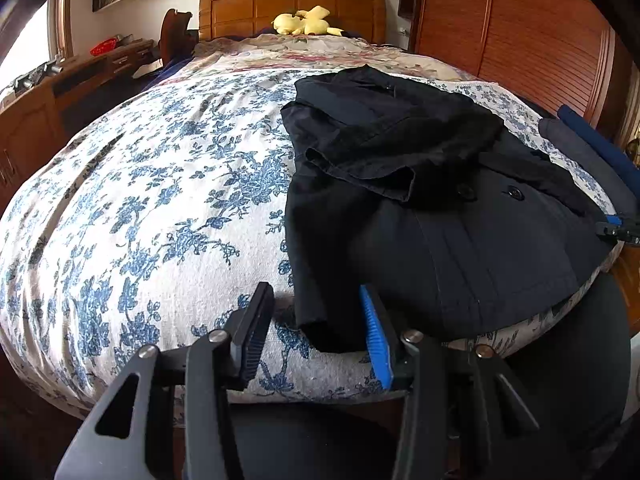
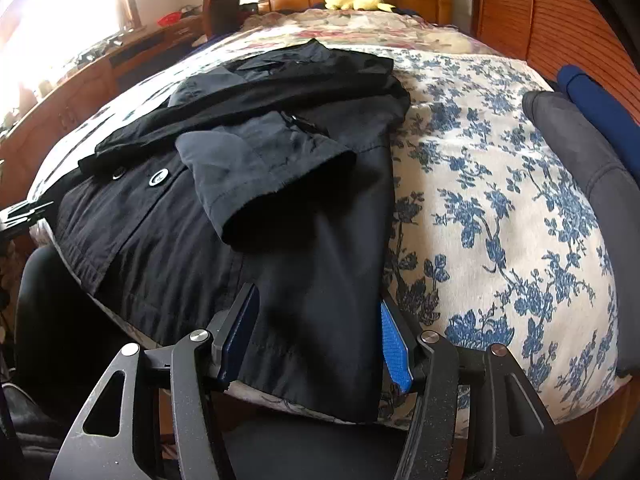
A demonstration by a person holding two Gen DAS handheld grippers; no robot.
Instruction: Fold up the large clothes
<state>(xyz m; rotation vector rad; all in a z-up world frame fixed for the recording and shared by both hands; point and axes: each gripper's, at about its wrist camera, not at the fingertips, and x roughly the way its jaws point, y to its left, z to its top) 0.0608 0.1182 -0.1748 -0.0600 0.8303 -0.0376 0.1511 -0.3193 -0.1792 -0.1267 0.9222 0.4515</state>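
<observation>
A large black coat (image 1: pixel 420 200) lies on the bed with both sleeves folded across its front; two buttons show near its middle. In the left wrist view my left gripper (image 1: pixel 316 332) is open, its jaws either side of the coat's lower left hem corner near the bed's front edge. In the right wrist view the coat (image 2: pixel 240 200) lies left of centre. My right gripper (image 2: pixel 320 336) is open, its jaws either side of the coat's lower right hem at the bed's edge. Neither gripper holds cloth.
The bed has a white cover with blue flowers (image 1: pixel 160 200) and a wooden headboard (image 1: pixel 292 8) with a yellow plush toy (image 1: pixel 306 22). Grey and blue folded items (image 2: pixel 580 140) lie at the bed's right side. A wooden desk (image 1: pixel 60 88) stands left, a wardrobe (image 1: pixel 520 32) right.
</observation>
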